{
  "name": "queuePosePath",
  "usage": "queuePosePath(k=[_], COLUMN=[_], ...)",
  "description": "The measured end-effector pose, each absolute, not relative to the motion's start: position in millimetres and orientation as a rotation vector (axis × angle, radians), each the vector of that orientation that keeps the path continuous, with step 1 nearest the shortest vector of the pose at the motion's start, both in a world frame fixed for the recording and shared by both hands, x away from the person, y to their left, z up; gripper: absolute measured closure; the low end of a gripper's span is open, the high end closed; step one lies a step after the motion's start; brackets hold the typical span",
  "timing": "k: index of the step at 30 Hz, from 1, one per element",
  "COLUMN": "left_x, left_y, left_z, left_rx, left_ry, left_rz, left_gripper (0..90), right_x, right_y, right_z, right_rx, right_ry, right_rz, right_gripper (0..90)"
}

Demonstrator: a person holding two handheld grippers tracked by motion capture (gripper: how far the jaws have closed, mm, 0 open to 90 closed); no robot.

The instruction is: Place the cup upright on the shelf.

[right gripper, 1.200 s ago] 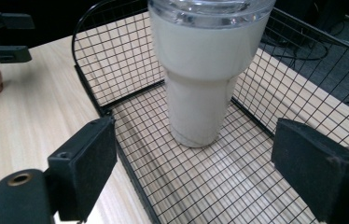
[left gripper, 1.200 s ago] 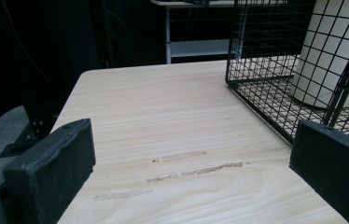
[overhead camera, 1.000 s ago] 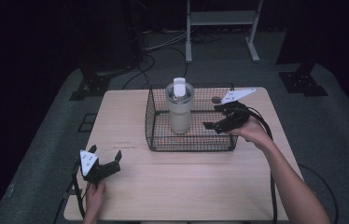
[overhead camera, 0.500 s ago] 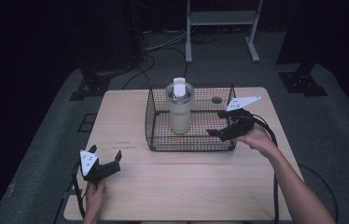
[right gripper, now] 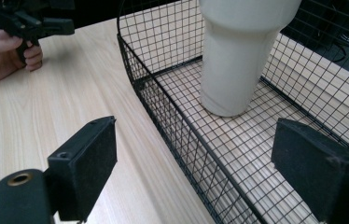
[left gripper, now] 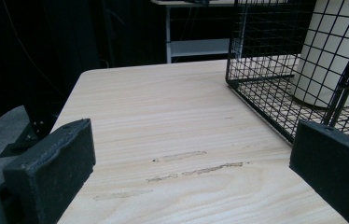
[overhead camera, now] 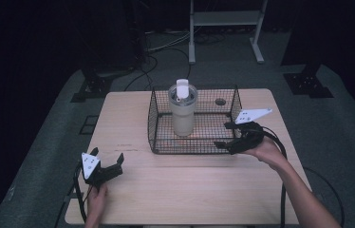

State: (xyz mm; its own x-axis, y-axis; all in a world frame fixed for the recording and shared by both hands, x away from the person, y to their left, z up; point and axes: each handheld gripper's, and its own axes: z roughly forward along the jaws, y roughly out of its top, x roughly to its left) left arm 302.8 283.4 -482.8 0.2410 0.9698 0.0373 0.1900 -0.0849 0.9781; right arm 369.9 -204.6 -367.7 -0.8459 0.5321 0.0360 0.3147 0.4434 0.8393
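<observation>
One tall cream cup [overhead camera: 183, 111] with a lid stands upright inside a black wire basket [overhead camera: 159, 142]. The basket sits near the far edge of the counter [overhead camera: 190, 190], about in the middle between its left and right sides.

The right gripper [overhead camera: 230, 135] is at the basket's near right corner. Its jaws are spread wide and hold nothing. In the right gripper view, one jaw hangs outside the basket's near wall and the other hangs over the inside, so the wire wall [right gripper: 172, 116] runs between them. The cup [right gripper: 238, 56] is farther in, ahead of the jaws and not touching them.

It looks like the step now is getting hold of the basket, or reaching in for the cup. I cannot be sure which. To grab the wall, the jaws need to come down over the wire and squeeze. To take the cup, the gripper has to go up and over the wall first.

The left gripper [overhead camera: 108, 166] rests near the counter's near left corner, well apart from the basket. Its jaws are spread too, with only bare wood between them.
</observation>
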Motion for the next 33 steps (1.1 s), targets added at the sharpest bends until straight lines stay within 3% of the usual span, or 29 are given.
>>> queuePosePath(k=[33], left_x=[303], left_y=[283], left_z=[-483], left_rx=[1.514], left_ry=[1.141], left_rz=[0.974], left_gripper=[0.0], right_x=[328], right_y=[-252], right_z=[-418], right_rx=[0.837], right_ry=[2.420], right_rz=[1.410], right_gripper=[13.5])
